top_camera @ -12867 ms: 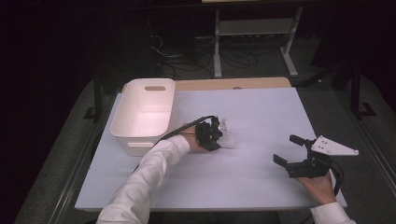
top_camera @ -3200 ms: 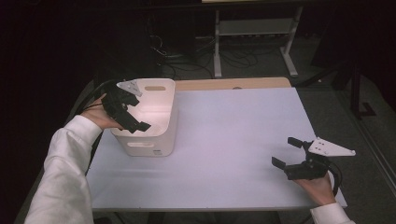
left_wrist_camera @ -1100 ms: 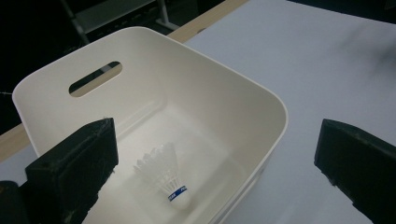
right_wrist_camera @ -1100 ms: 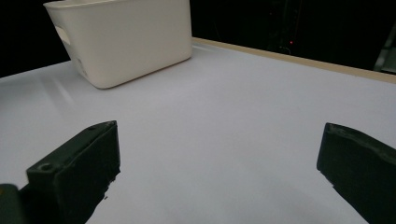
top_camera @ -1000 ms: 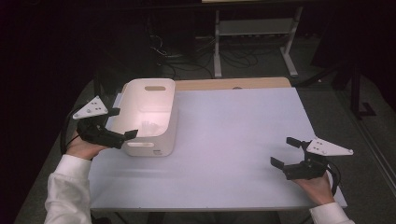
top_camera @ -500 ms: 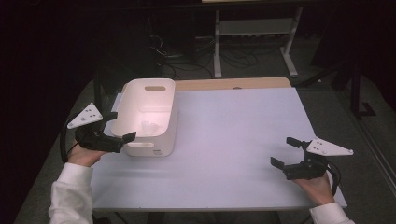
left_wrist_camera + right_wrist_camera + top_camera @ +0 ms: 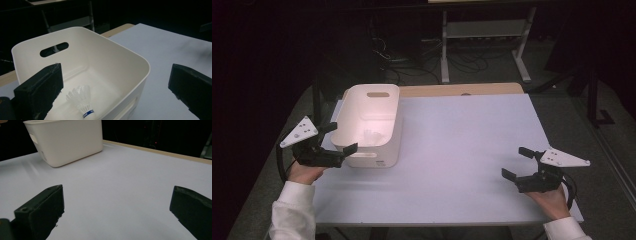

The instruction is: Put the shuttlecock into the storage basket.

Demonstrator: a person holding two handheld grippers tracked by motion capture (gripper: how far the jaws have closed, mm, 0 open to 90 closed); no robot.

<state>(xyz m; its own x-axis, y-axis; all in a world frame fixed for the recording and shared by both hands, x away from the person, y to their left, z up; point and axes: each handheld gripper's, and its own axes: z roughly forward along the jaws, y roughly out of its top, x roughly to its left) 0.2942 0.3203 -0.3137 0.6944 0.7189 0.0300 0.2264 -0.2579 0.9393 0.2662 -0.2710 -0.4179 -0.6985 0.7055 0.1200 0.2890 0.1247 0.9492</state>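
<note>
Where the white feathered shuttlecock (image 7: pixel 80 101) lies on its side, it rests on the floor of a white plastic bin (image 7: pixel 371 100), cork tip with a blue band pointing toward the near wall. Smooth, round-cornered and slot-handled, the bin stands at the left of a pale, matte table (image 7: pixel 462 145). Just outside its near left corner hovers the left gripper (image 7: pixel 334 139), black jaws spread and empty, likely having let go. Well apart, the right gripper (image 7: pixel 518 162) rests low at the table's right edge, jaws spread too.
</note>
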